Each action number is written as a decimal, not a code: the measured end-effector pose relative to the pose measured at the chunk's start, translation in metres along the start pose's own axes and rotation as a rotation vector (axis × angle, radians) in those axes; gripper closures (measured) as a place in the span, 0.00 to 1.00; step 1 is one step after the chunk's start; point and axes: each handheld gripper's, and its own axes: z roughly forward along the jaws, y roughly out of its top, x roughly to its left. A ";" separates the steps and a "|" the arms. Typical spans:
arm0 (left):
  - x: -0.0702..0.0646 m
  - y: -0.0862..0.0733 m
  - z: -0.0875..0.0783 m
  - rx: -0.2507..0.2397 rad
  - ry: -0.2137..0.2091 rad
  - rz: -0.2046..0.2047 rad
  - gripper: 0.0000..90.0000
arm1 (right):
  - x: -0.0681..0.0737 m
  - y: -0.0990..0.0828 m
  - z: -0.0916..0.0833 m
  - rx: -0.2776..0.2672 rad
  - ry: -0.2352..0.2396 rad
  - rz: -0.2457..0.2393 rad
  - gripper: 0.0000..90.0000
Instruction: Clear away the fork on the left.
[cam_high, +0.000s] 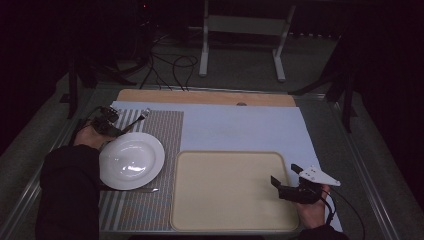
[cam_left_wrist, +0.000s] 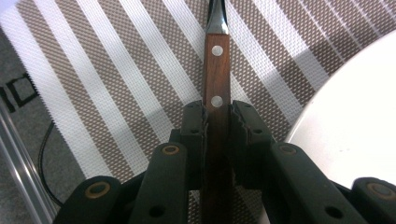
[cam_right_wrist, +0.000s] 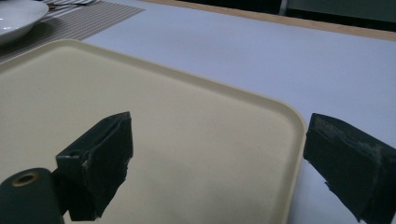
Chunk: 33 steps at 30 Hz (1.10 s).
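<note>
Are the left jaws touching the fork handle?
Touching. In the left gripper view, the left gripper has both jaws pressed against the sides of the wooden fork handle, with no gap.

Dim room, dark surround — gripper views sharp.

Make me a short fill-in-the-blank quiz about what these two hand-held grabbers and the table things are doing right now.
1. The left gripper is shut on the ____ handle of a fork.
2. The white plate rests on a ____ placemat.
3. The right gripper, its jaws wide apart, hovers at the edge of a cream-coloured ____.
4. Between the right gripper's jaws there is ____.

Missing words: wooden; striped; tray; nothing
</note>
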 end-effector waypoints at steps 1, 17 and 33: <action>-0.001 0.000 -0.003 0.000 0.006 0.009 0.85 | 0.000 0.000 0.000 -0.003 -0.001 -0.002 0.09; -0.005 -0.003 -0.030 -0.134 0.053 -0.032 0.85 | 0.000 0.001 -0.001 -0.009 0.002 0.002 0.09; -0.014 -0.002 -0.055 -0.261 0.056 -0.075 0.85 | 0.000 0.001 0.000 -0.008 0.006 -0.002 0.09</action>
